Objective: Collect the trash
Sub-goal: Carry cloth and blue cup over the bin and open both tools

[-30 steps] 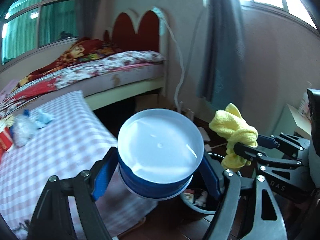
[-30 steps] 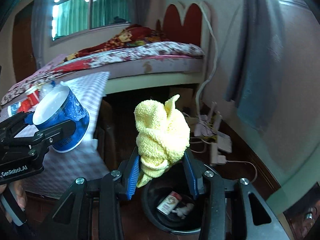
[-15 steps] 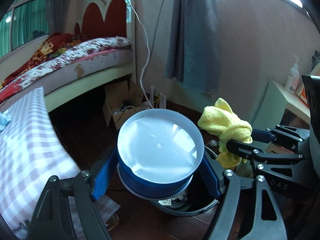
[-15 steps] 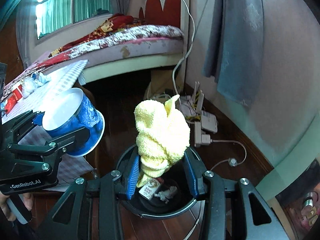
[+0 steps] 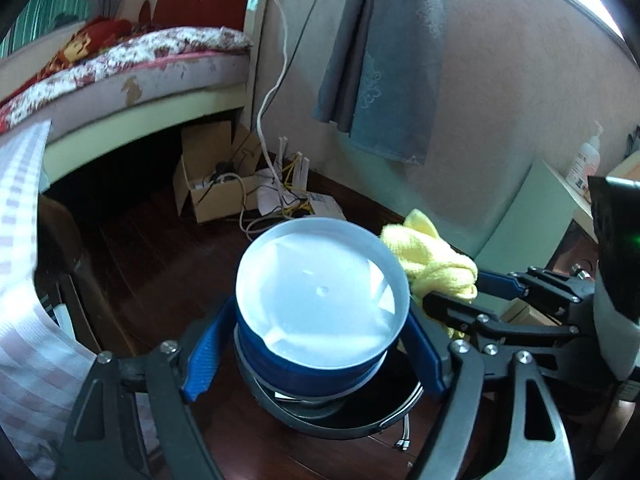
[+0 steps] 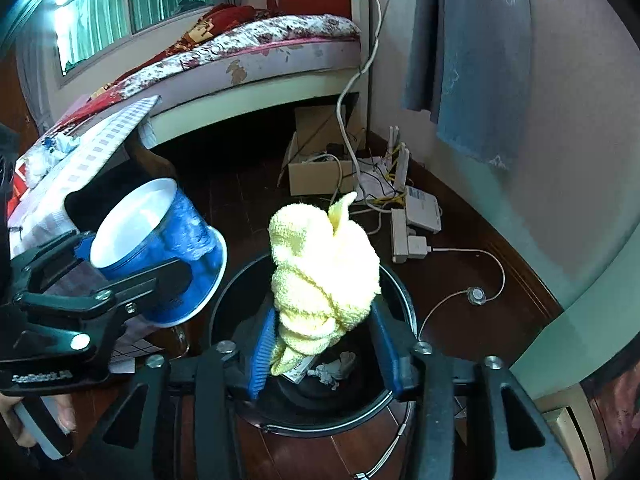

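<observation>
Blue fills the middle of the left wrist view: a blue paper cup (image 5: 320, 312) with a white inside sits between the blue pads of the left gripper (image 5: 316, 356), mouth toward the camera. Its jaws have just been opening, and in this view a thin gap shows at each pad, so a firm hold cannot be confirmed. Below the cup, at lower centre, only the front arc of a black trash bin (image 5: 344, 424) shows, its inside hidden by the cup. At right centre the right gripper (image 5: 452, 296) reaches in with a yellow cloth (image 5: 432, 264) bunched at its tips, just beside the cup's rim. The right wrist view gives what the first hides: the bin (image 6: 394, 400) is open at lower centre, with a small packet and crumpled paper lying inside. The cloth (image 6: 324, 276) stands upright in a twisted bundle directly over the bin's mouth, between the pads of the right gripper (image 6: 324, 352). Those jaws have just been opening; the left pad is beside the cloth's lower end and the right pad stands clear of it. At left centre the cup (image 6: 160, 248) appears side-on, tilted, its foot over the bin's left rim, between the fingers of the left gripper (image 6: 132, 268). A hand (image 6: 24, 424) grips that tool's handle at lower left. A checked tablecloth (image 6: 80, 168) lies at upper left.
</observation>
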`<state>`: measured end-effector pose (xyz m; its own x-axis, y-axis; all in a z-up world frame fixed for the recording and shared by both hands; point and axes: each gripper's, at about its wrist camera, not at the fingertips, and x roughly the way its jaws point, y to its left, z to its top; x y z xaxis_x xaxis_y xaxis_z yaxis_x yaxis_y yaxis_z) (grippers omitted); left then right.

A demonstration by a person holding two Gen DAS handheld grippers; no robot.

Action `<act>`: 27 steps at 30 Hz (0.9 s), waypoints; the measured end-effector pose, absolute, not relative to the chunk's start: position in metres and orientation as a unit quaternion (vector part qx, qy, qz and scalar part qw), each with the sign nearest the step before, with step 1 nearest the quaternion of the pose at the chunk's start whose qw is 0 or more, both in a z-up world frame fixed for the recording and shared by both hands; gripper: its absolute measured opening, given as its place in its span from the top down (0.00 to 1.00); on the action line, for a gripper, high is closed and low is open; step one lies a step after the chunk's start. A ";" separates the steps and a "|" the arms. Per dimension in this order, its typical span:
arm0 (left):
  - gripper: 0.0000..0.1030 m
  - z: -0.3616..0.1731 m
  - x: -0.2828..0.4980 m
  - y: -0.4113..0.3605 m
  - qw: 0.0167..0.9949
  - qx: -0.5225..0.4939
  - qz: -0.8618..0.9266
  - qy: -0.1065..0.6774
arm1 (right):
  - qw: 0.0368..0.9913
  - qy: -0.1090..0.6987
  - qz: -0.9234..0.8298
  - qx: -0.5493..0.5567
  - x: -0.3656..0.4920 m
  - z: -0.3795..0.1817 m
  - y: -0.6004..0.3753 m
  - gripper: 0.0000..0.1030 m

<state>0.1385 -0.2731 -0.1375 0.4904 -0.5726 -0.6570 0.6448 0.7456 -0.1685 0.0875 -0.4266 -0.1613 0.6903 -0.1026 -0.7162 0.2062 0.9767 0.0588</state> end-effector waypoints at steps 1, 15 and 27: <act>0.15 -0.140 0.140 -0.272 0.861 0.045 -0.349 0.366 | 0.914 0.389 -0.092 0.069 0.089 -0.164 -0.429 0.30; 0.04 -0.146 0.143 -0.261 0.887 0.067 -0.278 0.361 | 0.908 0.391 -0.119 0.092 0.086 -0.167 -0.440 0.29; 0.02 -0.151 0.146 -0.260 0.891 0.085 -0.255 0.366 | 0.910 0.392 -0.113 0.073 0.091 -0.167 -0.432 0.29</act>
